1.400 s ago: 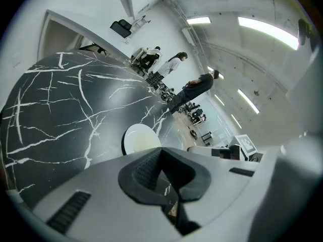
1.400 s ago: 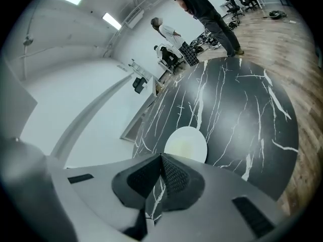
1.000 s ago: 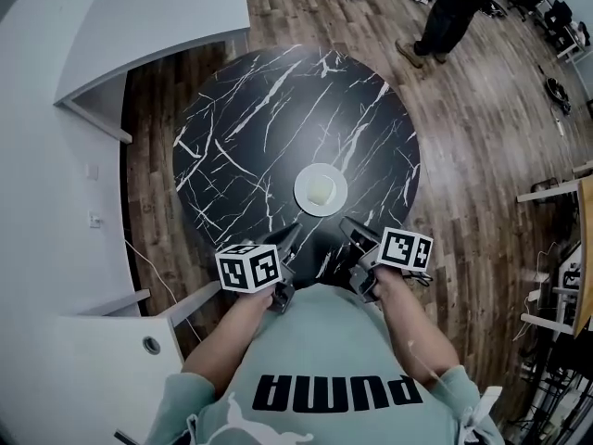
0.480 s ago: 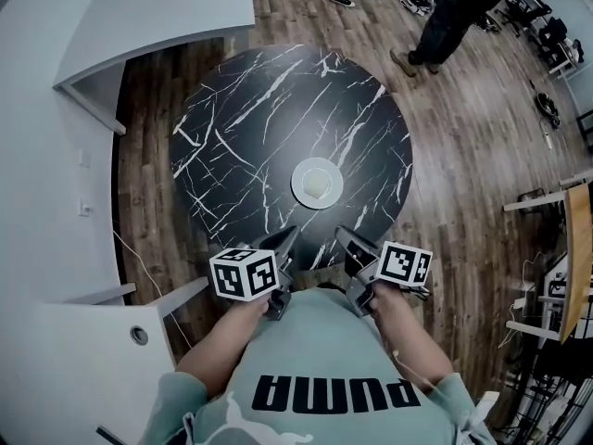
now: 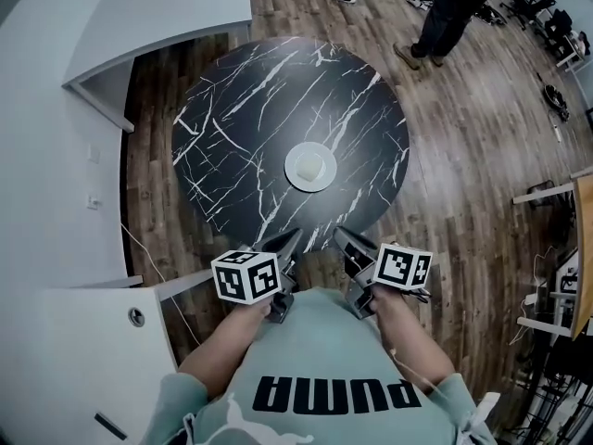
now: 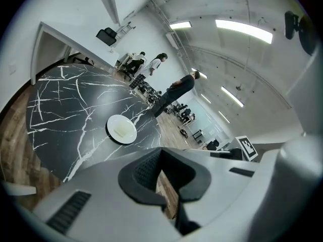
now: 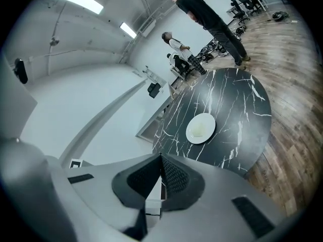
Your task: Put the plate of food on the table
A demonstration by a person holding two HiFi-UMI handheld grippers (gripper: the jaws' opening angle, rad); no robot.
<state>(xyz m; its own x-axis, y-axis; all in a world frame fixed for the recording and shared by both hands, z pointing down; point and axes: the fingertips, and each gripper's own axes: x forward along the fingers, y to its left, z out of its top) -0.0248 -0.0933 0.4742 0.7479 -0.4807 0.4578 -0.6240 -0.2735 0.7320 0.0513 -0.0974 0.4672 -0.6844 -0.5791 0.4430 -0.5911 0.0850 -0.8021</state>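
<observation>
A white plate (image 5: 310,167) holding a pale piece of food (image 5: 312,166) rests near the middle of the round black marble table (image 5: 241,109). Both grippers hang close to the person's chest, past the table's near edge and apart from the plate. My left gripper (image 5: 290,239) is shut and holds nothing. My right gripper (image 5: 341,236) is shut too, also with nothing in it. In the left gripper view the plate (image 6: 121,129) lies well beyond the closed jaw tips of the left gripper (image 6: 160,153). The right gripper view shows the plate (image 7: 201,128) far ahead of the right gripper (image 7: 161,158).
A white curved counter (image 5: 157,17) stands beyond the table at upper left, and a white cabinet (image 5: 74,341) at lower left. A person in dark clothes (image 5: 454,12) stands on the wood floor (image 5: 482,128) at upper right. Desks and chairs crowd the far right.
Both grippers have drawn back from over the table's near edge toward the person's body. The plate stays on the table and now lies farther from the jaws.
</observation>
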